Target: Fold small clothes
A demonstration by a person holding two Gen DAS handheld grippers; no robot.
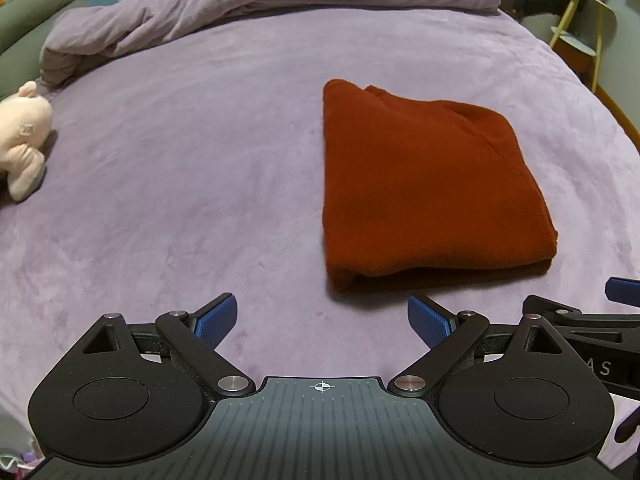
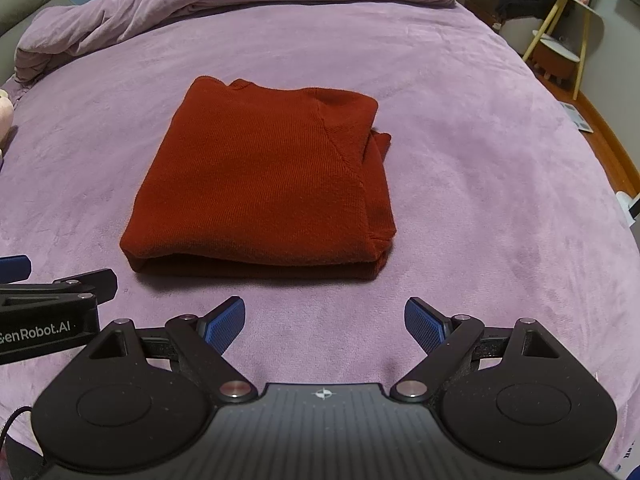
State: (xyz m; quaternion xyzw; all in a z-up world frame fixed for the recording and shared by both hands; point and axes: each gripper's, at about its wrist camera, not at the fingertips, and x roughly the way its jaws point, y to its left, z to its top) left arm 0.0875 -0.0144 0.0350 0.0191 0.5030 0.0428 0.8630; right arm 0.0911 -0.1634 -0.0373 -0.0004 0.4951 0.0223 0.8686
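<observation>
Purple-covered bed (image 2: 480,152): red sweater (image 2: 264,184) lies folded, apparently finished; just short of it, left hand-held gripper (image 1: 322,322) and right hand-held gripper (image 2: 324,320) are held spread, empty; a fresh garment is seemingly needed next.

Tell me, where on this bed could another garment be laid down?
Bare sheet lies between the folded red sweater and the pink plush toy, and right of the sweater toward the bed edge. The bunched duvet crowds the far end.

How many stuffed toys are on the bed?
1. A pink plush toy lies at the bed's left edge, far left of the folded red sweater. Others may be out of view.
</observation>
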